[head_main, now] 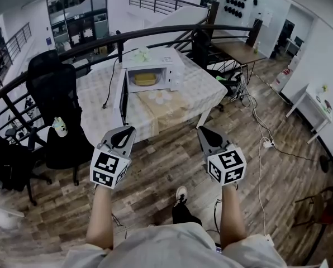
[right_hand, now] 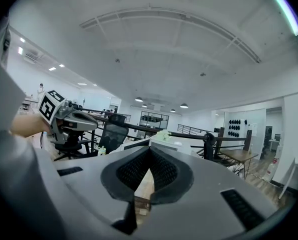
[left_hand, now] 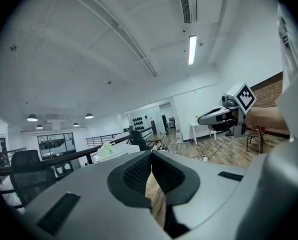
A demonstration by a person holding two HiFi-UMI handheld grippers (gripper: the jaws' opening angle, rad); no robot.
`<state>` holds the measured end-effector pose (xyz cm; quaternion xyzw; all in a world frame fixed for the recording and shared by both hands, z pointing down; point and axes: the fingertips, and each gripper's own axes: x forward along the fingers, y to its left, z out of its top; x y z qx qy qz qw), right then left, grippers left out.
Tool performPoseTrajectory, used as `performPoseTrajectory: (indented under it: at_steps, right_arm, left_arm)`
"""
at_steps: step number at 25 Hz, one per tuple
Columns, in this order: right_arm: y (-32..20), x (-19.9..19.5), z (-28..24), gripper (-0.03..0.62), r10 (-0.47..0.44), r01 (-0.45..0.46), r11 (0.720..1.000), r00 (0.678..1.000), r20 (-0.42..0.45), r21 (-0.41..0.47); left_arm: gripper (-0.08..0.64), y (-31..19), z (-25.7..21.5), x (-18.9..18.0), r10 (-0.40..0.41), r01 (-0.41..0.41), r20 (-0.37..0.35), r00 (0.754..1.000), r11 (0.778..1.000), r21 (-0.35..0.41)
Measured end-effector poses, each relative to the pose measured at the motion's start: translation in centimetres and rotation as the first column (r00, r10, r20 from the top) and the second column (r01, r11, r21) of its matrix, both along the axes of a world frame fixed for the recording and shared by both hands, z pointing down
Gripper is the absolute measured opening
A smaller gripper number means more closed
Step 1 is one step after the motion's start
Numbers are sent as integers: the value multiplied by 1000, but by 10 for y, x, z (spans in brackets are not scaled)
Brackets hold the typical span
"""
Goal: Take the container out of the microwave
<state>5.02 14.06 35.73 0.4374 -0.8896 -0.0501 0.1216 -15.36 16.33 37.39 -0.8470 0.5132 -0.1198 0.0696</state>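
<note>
A white microwave [head_main: 154, 72] stands on a cloth-covered table [head_main: 208, 91] well ahead of me, its door [head_main: 122, 98] swung open to the left. A yellow container [head_main: 145, 79] sits inside the cavity. My left gripper [head_main: 127, 130] and right gripper [head_main: 202, 130] are both held over the wooden floor, short of the table, shut and with nothing in them. In the left gripper view the jaws [left_hand: 151, 155] meet at the tips, and the right gripper [left_hand: 224, 115] shows beyond them. The right gripper view shows its pads [right_hand: 161, 170] pressed together, with the microwave [right_hand: 164, 142] far off.
Black office chairs [head_main: 53, 91] stand left of the table. A tan box [head_main: 165, 105] with small items lies in front of the microwave. A dark railing [head_main: 155, 32] curves behind. Cables [head_main: 258, 127] trail on the floor at right; a wooden table [head_main: 242, 51] stands behind.
</note>
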Motion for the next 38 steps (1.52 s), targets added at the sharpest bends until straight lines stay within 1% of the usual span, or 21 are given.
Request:
performPoseTrajectory:
  at_steps: [5,11,21,26,33,38]
  right_arm:
    - [-46,4,-1,12,-26,26,1000,999,22,13]
    - [-127,14,0,12,-86,85,996,995,42,24]
    - [-260,42,-4,11,-201,202,979,977,65,-9]
    - [-319,61,-1,12,-233,233,972,972,42,-15]
    - [-380,83,6,12,-272,274,961,961,44,-35]
    - [-415,92,16,12,-293,296,953,955,50,-64]
  left_arm:
    - [17,-39,3,3,-21,21,11,1000,1000,1]
    - [17,-113,3,14,-70,70,20,997,998,-2]
    - [17,-238,-4,49,-145,146,33,989,989,-28]
    - [17,-293,0,73,-175,177,46,984,983,-54]
    - [17,-349,7,104,-209,214,63,976,974,-79]
    - [17,-377,15,112,-234,241,79,969,965,-103]
